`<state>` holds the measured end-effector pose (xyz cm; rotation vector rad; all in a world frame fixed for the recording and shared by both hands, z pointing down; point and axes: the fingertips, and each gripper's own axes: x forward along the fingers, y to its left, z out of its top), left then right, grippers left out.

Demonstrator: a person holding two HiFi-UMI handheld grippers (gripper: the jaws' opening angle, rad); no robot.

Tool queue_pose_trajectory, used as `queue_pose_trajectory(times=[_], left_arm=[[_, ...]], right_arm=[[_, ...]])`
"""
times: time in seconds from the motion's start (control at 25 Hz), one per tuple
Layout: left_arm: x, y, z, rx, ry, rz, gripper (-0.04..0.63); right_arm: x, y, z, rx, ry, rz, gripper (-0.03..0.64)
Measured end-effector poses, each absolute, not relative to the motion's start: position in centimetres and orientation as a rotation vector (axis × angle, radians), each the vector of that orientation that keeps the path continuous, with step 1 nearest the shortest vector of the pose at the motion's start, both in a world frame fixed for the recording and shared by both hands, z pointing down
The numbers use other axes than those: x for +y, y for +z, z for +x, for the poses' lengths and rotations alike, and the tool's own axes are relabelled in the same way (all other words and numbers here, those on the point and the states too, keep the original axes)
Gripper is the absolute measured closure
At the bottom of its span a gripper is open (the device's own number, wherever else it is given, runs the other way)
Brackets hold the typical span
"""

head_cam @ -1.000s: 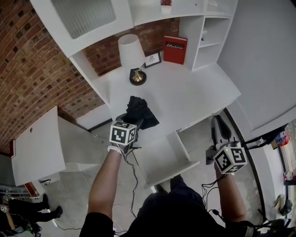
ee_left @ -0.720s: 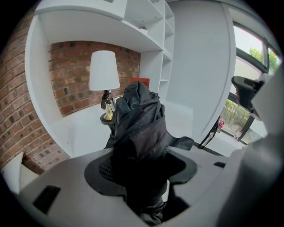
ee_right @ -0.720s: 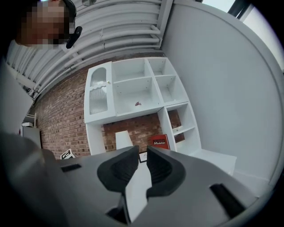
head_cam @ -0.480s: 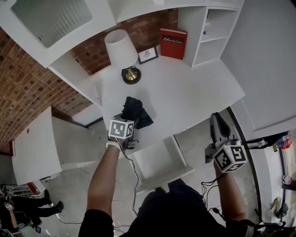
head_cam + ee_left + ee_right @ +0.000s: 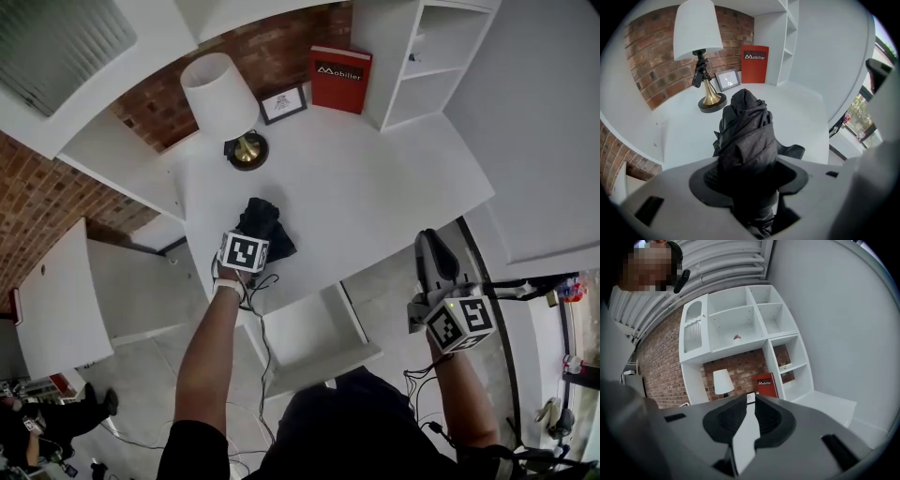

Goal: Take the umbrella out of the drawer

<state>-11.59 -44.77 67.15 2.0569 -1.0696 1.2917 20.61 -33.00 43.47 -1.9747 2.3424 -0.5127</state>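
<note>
The left gripper [image 5: 251,236] is clamped on the folded black umbrella [image 5: 262,220], its jaws spread wide around the bunched fabric at the near end. In the left gripper view the umbrella [image 5: 745,126] fills the space between the jaws of that gripper [image 5: 747,180]. Its long axis runs straight away from the tongs, out over the white desk top [image 5: 375,178] and toward the brick wall. The umbrella is already out of the open drawer [image 5: 314,361], which stands pulled out under the desk edge, on the person's side of the load. Whether the far end rests on the desk or hangs just above it cannot be told.

If the coming move is a set-down, it turns on that axis. The brass lamp base [image 5: 247,150] lies ahead, nearly in line with the umbrella, near but apart, with the white shade [image 5: 220,89] over it. A small picture frame [image 5: 283,103] and a red book [image 5: 339,80] stand further back, well clear.

The right gripper [image 5: 429,248] is off beyond the drawer's right side, well apart from the umbrella. Its jaws [image 5: 749,404] show only a narrow gap, with nothing in it.
</note>
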Motion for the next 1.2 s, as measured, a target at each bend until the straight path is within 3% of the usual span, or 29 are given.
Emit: queue_pose_trajectory(times=[0.4, 0.76, 1.2], left_arm=[[-45.3, 70.7, -11.2, -1.056, 1.393, 2.028, 0.334], [-43.8, 68.1, -12.1, -1.126, 1.334, 2.071, 0.311], [-40.6, 51.9, -16.1, -1.366, 0.761, 2.292, 0.311]], right_arm=[[-33.8, 44.7, 22.1, 2.314, -0.548, -1.992, 0.566], [-31.9, 42.7, 21.7, 2.295, -0.501, -2.023, 0.566], [-29.5, 36.7, 16.3, 2.330, -0.352, -1.995, 0.568]])
